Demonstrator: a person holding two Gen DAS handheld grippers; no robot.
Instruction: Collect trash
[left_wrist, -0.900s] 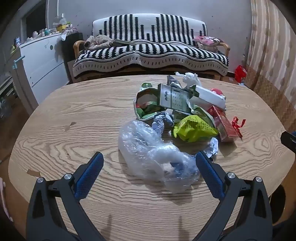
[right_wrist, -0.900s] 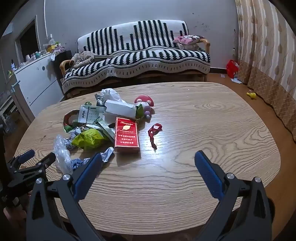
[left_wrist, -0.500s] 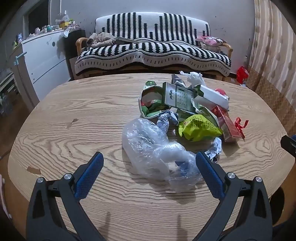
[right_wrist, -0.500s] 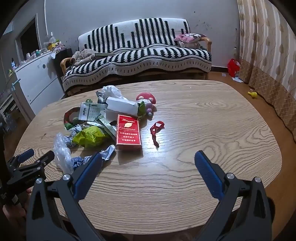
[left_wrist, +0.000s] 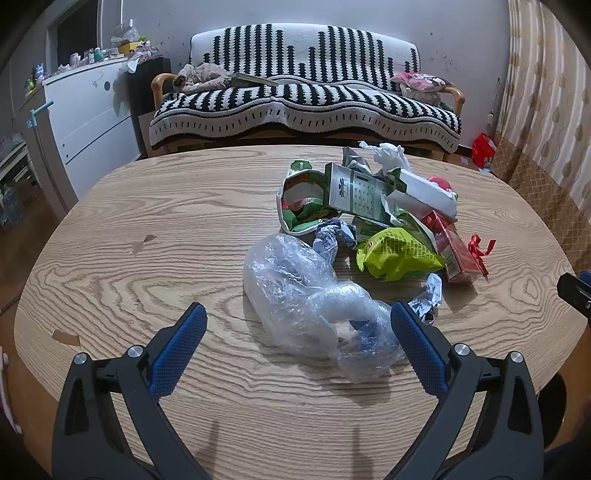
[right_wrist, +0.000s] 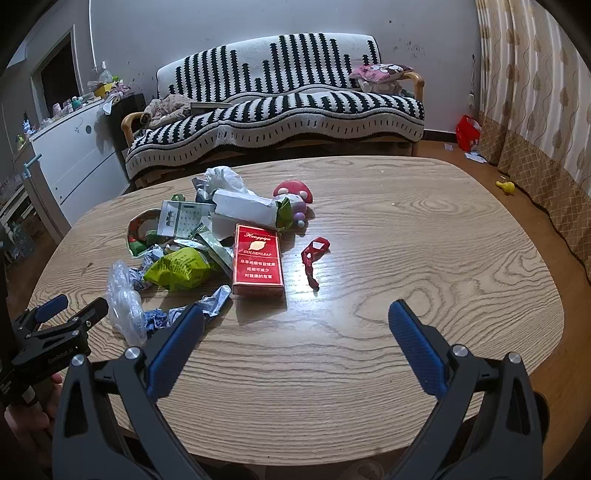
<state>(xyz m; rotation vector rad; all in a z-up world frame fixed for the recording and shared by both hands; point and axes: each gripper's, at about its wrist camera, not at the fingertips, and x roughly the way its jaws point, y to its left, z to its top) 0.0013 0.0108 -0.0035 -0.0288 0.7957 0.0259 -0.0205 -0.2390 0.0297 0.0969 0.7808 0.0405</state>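
Note:
A heap of trash lies on the wooden table. It holds a clear plastic bag, a yellow-green snack bag, a red cigarette carton, a red ribbon, a white box and a green-white printed carton. My left gripper is open and empty, its fingers on either side of the near end of the clear bag, above the table. My right gripper is open and empty over bare table, in front of the red carton. The left gripper also shows in the right wrist view.
A black-and-white striped sofa stands behind the table. A white cabinet is at the left and curtains at the right. A red-capped mushroom toy lies at the far side of the heap.
Both grippers have drawn slightly closer to the heap and risen a little. Both stay open. Nothing on the table has moved.

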